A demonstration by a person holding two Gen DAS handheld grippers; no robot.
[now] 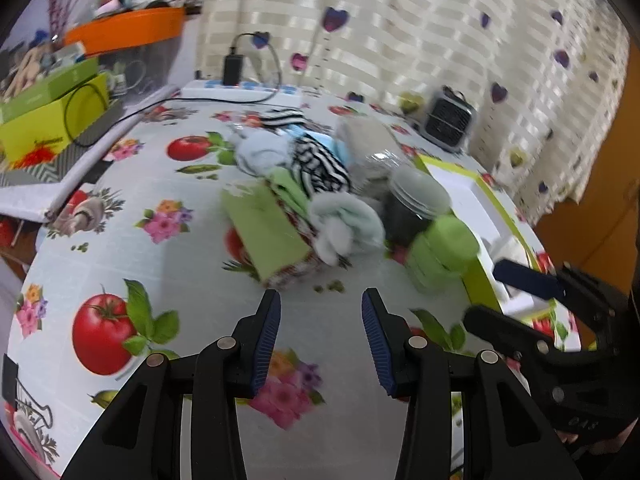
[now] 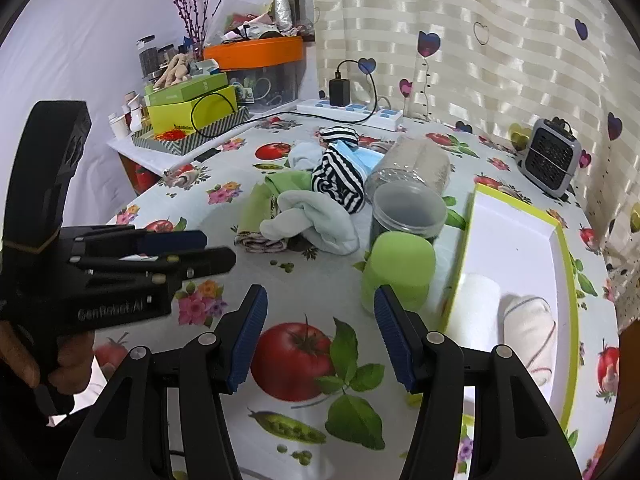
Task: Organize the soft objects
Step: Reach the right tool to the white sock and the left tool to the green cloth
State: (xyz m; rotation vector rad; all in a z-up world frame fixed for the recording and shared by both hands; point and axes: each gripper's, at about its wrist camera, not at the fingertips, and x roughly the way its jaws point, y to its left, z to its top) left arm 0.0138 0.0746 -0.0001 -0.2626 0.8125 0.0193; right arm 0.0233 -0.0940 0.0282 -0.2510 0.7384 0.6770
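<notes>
Now | left gripper (image 1: 321,304) jaws wide, empty | right gripper (image 2: 320,300) likewise | striped sock (image 2: 340,178) half-buried in pile.

- The left gripper (image 1: 321,300) has its jaws spread wide with nothing between them; the blue ribbed pads (image 1: 266,340) face each other across the gap.
- It hovers low, fingers pointing forward and level.
- The right gripper (image 2: 320,296) also has its jaws parted, nothing held.
- Seen from the right wrist, the left gripper (image 2: 216,250) shows side-on, and its fingers appear close together from that angle.
- A bare hand (image 2: 44,364) wraps the left gripper's handle from below.
- From the left wrist, the right gripper (image 1: 516,296) sits just to the right, side-on and blurred.
</notes>
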